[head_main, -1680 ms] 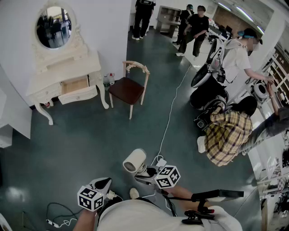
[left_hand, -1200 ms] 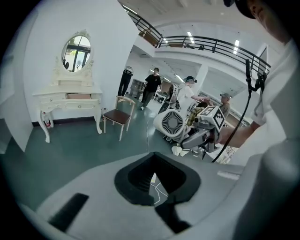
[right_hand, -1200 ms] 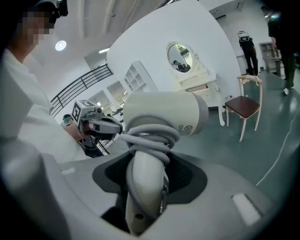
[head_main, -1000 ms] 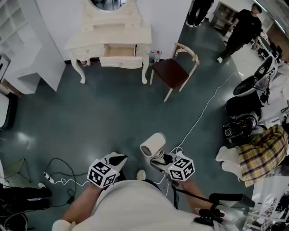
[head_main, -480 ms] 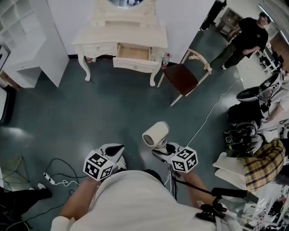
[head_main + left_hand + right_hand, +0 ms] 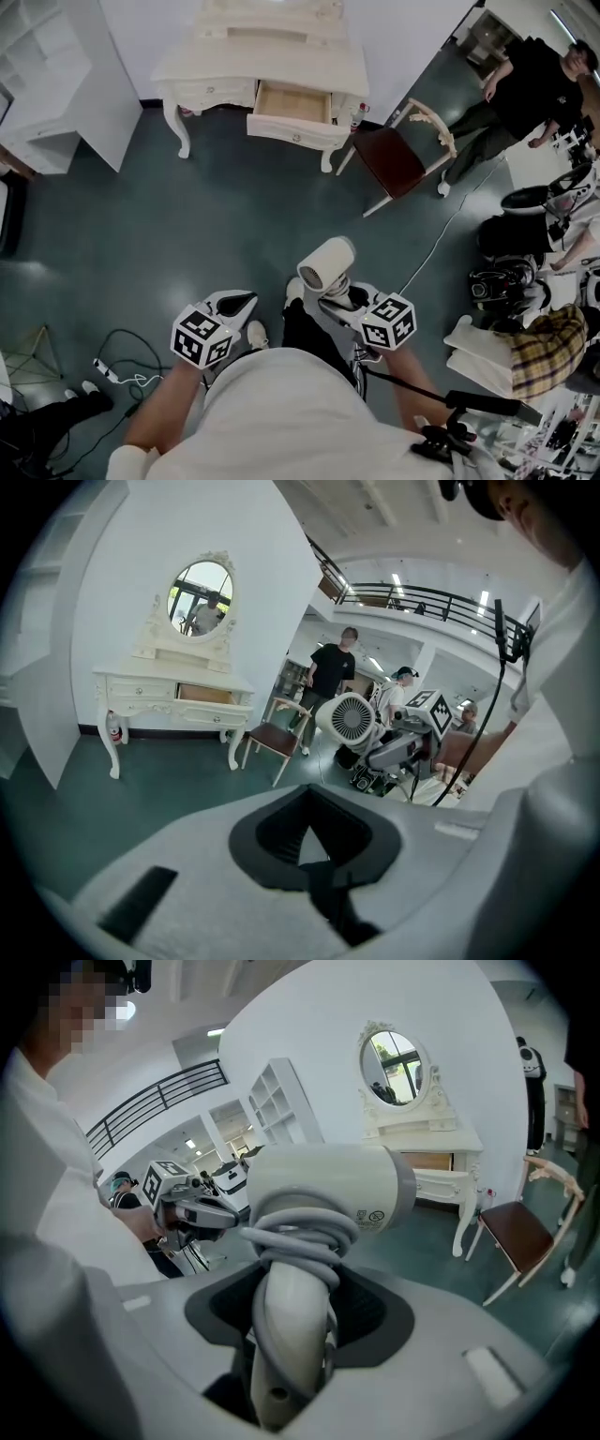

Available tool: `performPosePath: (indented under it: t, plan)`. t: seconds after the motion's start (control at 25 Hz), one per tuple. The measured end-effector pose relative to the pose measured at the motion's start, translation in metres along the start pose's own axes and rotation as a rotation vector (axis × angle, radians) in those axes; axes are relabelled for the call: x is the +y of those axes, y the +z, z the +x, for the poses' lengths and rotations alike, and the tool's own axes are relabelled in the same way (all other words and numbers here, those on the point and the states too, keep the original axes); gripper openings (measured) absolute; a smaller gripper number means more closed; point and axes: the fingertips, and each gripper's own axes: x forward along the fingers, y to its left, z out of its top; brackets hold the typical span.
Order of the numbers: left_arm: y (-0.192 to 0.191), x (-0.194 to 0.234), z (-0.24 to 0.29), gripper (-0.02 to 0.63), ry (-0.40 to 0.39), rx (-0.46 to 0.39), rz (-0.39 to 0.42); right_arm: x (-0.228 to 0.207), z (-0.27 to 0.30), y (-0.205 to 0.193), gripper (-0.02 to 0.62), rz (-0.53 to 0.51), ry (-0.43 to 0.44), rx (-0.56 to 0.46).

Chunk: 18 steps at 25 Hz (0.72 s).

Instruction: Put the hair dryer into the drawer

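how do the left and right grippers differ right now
Load: the left gripper holds nothing, while the right gripper grips the hair dryer by its cord-wrapped handle.
Jaws: the left gripper's are together, the right gripper's are spread around that handle.
Shared: both carry a marker cube and face the dressing table.

White hair dryer [image 6: 326,264], cord [image 6: 302,1234] coiled round handle [image 6: 289,1321], drawer [image 6: 298,131] pulled open

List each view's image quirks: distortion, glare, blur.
Head view: wide-angle bending, with glare patches on the glossy dark green floor. Left gripper view: fisheye, black corners, bowed white dressing table. Right gripper view: same fisheye; the white hair dryer looms large, close to the lens.
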Motion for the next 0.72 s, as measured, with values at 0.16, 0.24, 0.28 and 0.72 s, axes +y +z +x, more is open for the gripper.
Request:
performPosePath:
  t: [0.16,0.24,0.28,0.72]
  plan:
    - [0.032,0.028,0.024,0.002,0.011,0.012,-0.001,-0.042,0.016,0.03,0.215,-0.024,0.001,0.015]
    - [0.055,0.042,0.036,0.002,0.026,0.014,-0.006,-0.066,0.022,0.05,0.215,-0.037,0.008,0.022]
    - [0.067,0.048,0.043,0.002,0.032,0.015,-0.002,-0.077,0.024,0.061,0.215,-0.047,0.013,0.026]
    - [0.196,0.119,0.127,0.002,0.125,-0.013,0.001,-0.21,0.056,0.175,0.215,-0.232,0.064,0.08]
